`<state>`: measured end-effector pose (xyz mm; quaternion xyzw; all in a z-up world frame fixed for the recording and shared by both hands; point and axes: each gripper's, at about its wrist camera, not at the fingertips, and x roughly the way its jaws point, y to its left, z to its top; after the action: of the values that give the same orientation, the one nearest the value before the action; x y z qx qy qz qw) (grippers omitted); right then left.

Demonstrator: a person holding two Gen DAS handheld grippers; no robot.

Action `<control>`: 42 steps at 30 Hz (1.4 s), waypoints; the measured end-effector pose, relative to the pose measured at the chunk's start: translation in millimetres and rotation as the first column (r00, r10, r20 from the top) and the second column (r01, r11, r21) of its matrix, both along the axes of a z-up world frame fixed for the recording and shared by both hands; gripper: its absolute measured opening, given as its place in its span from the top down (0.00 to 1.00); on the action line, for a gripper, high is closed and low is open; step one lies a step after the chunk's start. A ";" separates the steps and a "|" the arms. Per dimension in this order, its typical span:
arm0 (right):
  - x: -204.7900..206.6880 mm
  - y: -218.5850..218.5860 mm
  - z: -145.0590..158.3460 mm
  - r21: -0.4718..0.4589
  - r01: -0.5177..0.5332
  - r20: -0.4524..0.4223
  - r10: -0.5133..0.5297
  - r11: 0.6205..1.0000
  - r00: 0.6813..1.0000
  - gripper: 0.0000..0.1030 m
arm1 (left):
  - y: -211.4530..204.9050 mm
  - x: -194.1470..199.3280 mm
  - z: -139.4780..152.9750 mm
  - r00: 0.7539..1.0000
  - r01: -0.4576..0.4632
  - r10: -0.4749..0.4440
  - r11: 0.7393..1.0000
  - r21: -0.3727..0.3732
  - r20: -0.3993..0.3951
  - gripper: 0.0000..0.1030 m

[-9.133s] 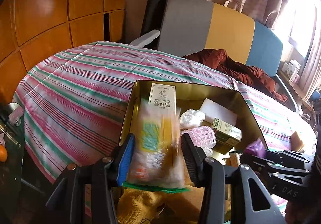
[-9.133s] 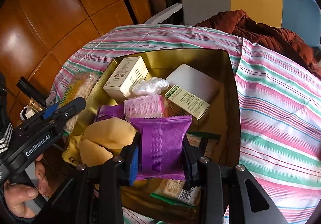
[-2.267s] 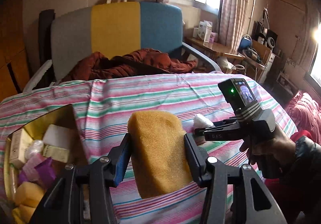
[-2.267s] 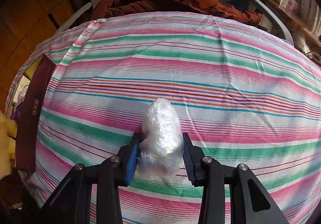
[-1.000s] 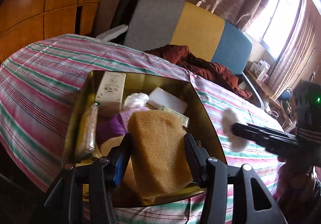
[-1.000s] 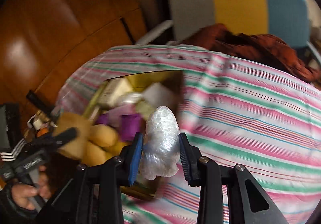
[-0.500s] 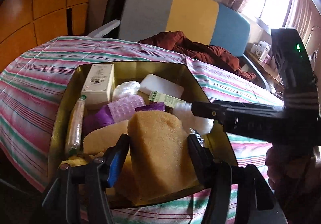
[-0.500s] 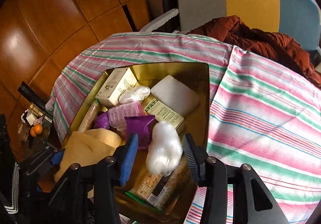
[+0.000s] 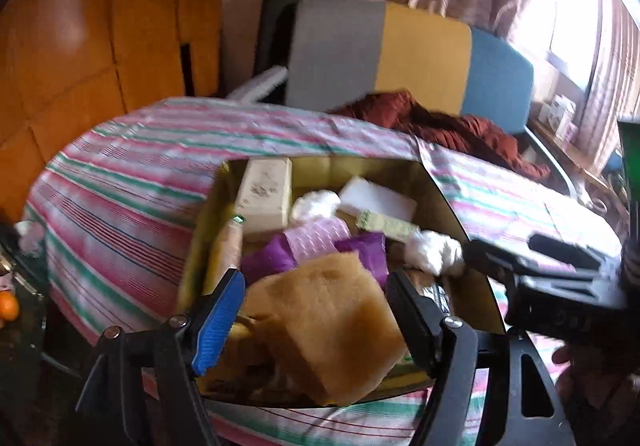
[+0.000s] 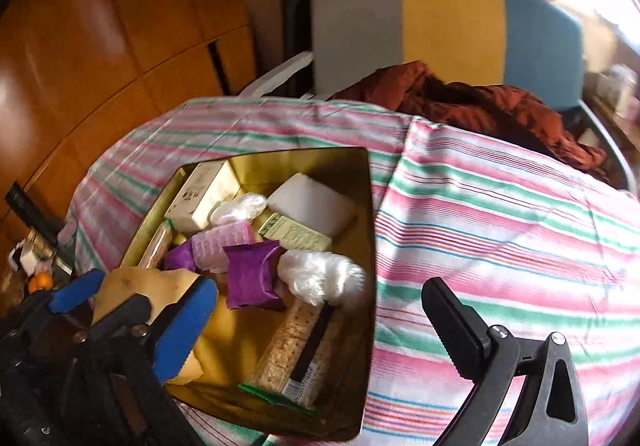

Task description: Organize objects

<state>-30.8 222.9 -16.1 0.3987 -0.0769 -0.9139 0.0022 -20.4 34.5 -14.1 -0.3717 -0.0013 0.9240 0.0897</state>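
A gold tin box (image 9: pixel 448 202) (image 10: pixel 370 230) sits on the striped tablecloth and holds several items. My left gripper (image 9: pixel 316 316) is open over the box's near end; the tan sponge (image 9: pixel 328 322) lies tilted between its spread fingers, loose. My right gripper (image 10: pixel 320 320) is open wide over the box. The clear plastic bundle (image 10: pixel 316 274) (image 9: pixel 434 250) rests in the box on the cracker pack (image 10: pixel 300 350). The right gripper also shows at the right of the left wrist view (image 9: pixel 472 252).
The box also holds a cream carton (image 10: pixel 204 196), a white block (image 10: pixel 316 204), a green-label box (image 10: pixel 296 234), purple packets (image 10: pixel 252 274) and a pink roll (image 10: pixel 222 246). A chair with a red-brown jacket (image 10: pixel 472 98) stands behind the table. A wooden wall is left.
Both grippers have opened. The sponge has dropped out of the left grip and tilted into the box; the plastic bundle has left the right grip and lies in the box.
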 end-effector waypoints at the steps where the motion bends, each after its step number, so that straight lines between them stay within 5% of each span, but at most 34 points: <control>1: 5.0 1.2 -0.1 0.005 0.017 -0.006 -0.017 1.000 1.000 0.00 | -2.6 1.3 2.2 1.000 -0.009 0.009 1.000 0.003 -0.011 0.28; 6: 20.5 5.0 -4.8 0.028 0.073 0.000 -0.073 0.997 0.997 0.00 | -10.9 0.5 12.1 0.997 -0.077 0.077 0.996 -0.040 -0.007 0.28; 11: 33.9 -2.4 -10.9 0.066 0.064 0.003 -0.065 0.996 0.998 0.00 | -24.8 9.4 19.9 0.992 -0.121 0.121 0.993 0.016 -0.027 0.28; 17: 44.6 -12.2 -9.6 0.113 0.072 -0.026 -0.069 0.991 0.997 0.00 | -40.0 20.0 24.1 0.990 -0.127 0.126 0.992 0.001 -0.064 0.28; 32: 51.3 -22.5 -5.6 0.120 0.046 -0.056 -0.040 0.992 0.998 0.00 | -32.5 23.3 9.5 0.993 -0.118 0.118 0.993 0.005 -0.003 0.29; 38: 49.6 -21.9 -7.8 0.121 0.046 -0.049 -0.040 0.992 0.998 0.00 | -32.6 22.2 7.8 0.992 -0.122 0.122 0.992 -0.007 -0.026 0.45; 42: 48.6 -23.2 -8.9 0.125 0.041 -0.047 -0.036 0.991 0.998 0.00 | -32.4 22.8 8.0 0.991 -0.128 0.127 0.991 -0.026 -0.042 0.46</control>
<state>17.8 199.7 -25.0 0.3761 -0.0268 -0.9254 -0.0387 2.3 2.1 -6.1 -0.3534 -0.0102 0.9351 0.0252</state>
